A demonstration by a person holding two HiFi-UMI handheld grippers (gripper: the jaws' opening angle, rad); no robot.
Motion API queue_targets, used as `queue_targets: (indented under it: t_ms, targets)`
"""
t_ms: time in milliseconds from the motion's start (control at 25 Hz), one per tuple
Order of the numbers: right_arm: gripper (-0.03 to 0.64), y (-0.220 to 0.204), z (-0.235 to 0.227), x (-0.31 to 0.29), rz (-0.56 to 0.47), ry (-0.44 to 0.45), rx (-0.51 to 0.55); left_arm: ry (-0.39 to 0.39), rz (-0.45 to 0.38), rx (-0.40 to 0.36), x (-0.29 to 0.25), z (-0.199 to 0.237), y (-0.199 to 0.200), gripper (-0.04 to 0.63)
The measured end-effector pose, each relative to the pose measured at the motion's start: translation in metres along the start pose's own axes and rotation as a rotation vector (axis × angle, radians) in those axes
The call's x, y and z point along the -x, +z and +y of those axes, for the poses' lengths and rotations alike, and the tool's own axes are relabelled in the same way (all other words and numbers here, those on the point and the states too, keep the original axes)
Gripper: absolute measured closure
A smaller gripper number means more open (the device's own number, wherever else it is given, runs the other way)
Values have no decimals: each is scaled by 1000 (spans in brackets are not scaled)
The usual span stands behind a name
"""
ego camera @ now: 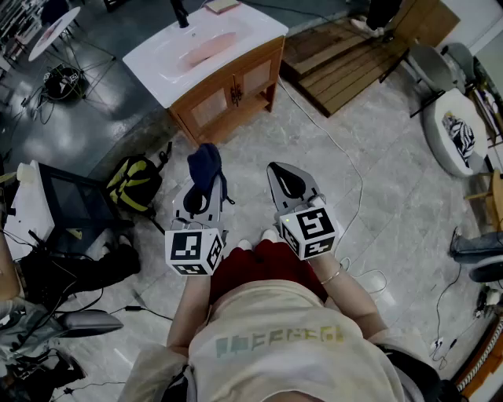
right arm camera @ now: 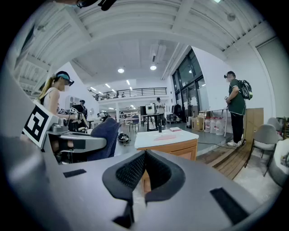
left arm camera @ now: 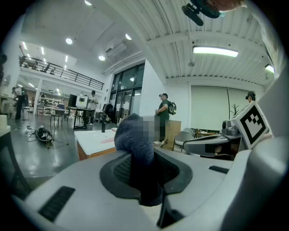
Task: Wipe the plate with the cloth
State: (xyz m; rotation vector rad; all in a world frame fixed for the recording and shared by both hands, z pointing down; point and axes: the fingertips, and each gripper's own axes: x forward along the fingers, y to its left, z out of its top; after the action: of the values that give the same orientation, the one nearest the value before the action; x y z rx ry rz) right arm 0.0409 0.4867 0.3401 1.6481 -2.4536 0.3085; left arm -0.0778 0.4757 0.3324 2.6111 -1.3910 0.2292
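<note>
The left gripper [ego camera: 201, 188] was pinched on a dark blue cloth [ego camera: 206, 162]. In the left gripper view the cloth [left arm camera: 134, 143] filled the gap between the black pads and bunched up above them. In the head view it stood up past the jaw tips, with a fold hanging to one side. The right gripper [ego camera: 288, 182] held nothing, and its view showed the right gripper [right arm camera: 144, 175] with its pads pressed together.

Both forearms were bent and reached forward from the waist. The two grippers were side by side but apart, roughly level, and pointed away from the body over the marble floor [ego camera: 369, 196]. Each gripper's marker cube [ego camera: 194, 251] sat nearest the person, and a thin bracelet [ego camera: 333, 275] circled the right wrist.

The pink plate [ego camera: 209, 49] was well away from both grippers. It lay flat in the middle of the white top of a wooden cabinet [ego camera: 232, 93], untouched. Whether the top dipped into a basin there could not be told. A black tap [ego camera: 180, 13] stood upright at the far edge of the top, and a small flat pinkish item [ego camera: 222, 5] lay near its far corner.

A black-and-yellow backpack [ego camera: 135, 183] rested on the floor to the left of the cabinet. Wooden decking [ego camera: 346, 59] lay to its right. In the right gripper view a person [right arm camera: 235, 108] wearing a backpack stood on that decking.
</note>
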Motion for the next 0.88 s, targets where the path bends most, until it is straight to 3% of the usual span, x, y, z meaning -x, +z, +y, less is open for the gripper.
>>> queue_targets:
  t_ms: [560, 880]
  targets:
    - [578, -3, -44, 3, -4, 60, -53, 30, -8, -2, -33, -27, 10, 515]
    - [578, 14, -59, -27, -14, 72, -45, 58, -18, -18, -64, -2, 28, 515]
